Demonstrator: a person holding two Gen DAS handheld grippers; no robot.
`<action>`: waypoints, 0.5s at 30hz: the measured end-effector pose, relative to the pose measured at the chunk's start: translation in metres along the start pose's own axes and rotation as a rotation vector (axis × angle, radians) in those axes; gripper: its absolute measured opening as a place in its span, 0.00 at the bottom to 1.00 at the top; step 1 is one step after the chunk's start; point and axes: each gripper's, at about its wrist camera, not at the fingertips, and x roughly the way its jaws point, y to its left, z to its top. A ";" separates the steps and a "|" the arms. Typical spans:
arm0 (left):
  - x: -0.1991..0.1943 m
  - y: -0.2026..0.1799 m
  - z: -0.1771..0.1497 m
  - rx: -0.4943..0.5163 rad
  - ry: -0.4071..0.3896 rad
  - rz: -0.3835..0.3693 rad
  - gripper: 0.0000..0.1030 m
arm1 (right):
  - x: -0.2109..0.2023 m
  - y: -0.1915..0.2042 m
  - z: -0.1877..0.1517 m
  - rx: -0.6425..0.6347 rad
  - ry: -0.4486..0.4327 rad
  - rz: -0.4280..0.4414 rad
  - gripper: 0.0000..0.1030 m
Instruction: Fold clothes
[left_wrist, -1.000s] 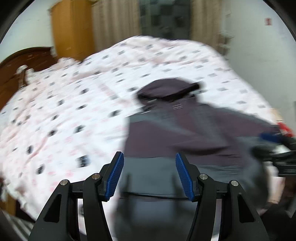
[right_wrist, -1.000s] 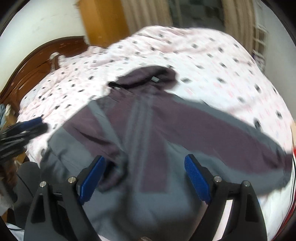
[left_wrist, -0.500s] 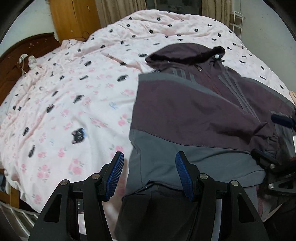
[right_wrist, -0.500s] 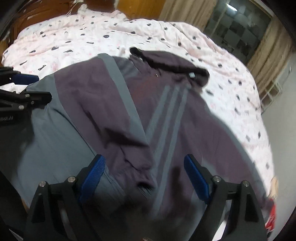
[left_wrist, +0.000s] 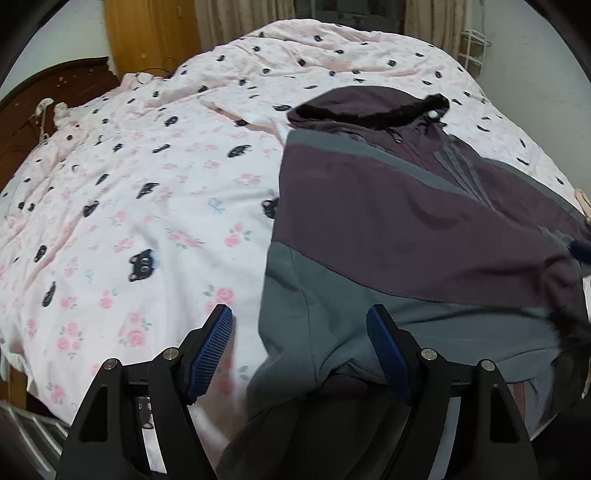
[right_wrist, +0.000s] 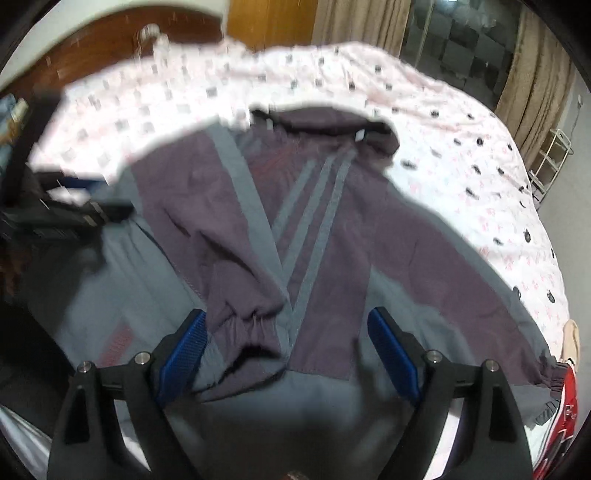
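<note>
A: Two grippers, both with jaws spread wide and nothing between the blue pads. The left gripper (left_wrist: 299, 343) sits at the bottom of its frame over the jacket's lower left edge; the right gripper (right_wrist: 286, 345) sits at the bottom centre of its frame above a folded-in cuff.

B: What surrounds the garment?

A: A pink floral bedspread (left_wrist: 140, 206) with dark cat prints fills the left and top of the left wrist view. A dark wooden headboard (left_wrist: 55, 96) curves along the upper left, an orange-brown wardrobe (left_wrist: 147, 33) stands at top left of centre, and beige curtains (right_wrist: 532, 66) hang at the upper right of the right wrist view. A white wire rack (right_wrist: 554, 158) stands at the right edge there.

B: Anything in the way?

A: Nothing lies on the jacket. In the right wrist view the other gripper shows as a dark blurred shape at the left middle (too smeared for detail).

B: Room to move?

A: Open bedspread left of the garment; the bed's edge runs close along the bottom of both frames.

B: And the jacket?

A: The jacket (right_wrist: 325, 229) is plum and grey, lying flat, hood (left_wrist: 369, 107) toward the top, three grey stripes down the middle, one sleeve folded across the body, its gathered cuff (right_wrist: 251, 328) between the right pads.
</note>
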 end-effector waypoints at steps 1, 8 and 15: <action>-0.001 0.002 0.001 -0.006 -0.003 0.014 0.69 | -0.007 -0.014 -0.003 0.044 -0.008 0.000 0.86; -0.024 0.013 0.012 -0.080 -0.084 0.015 0.69 | -0.052 -0.109 -0.026 0.353 -0.067 0.002 0.86; -0.041 -0.022 0.019 0.004 -0.161 -0.056 0.69 | -0.077 -0.186 -0.056 0.592 -0.087 0.030 0.83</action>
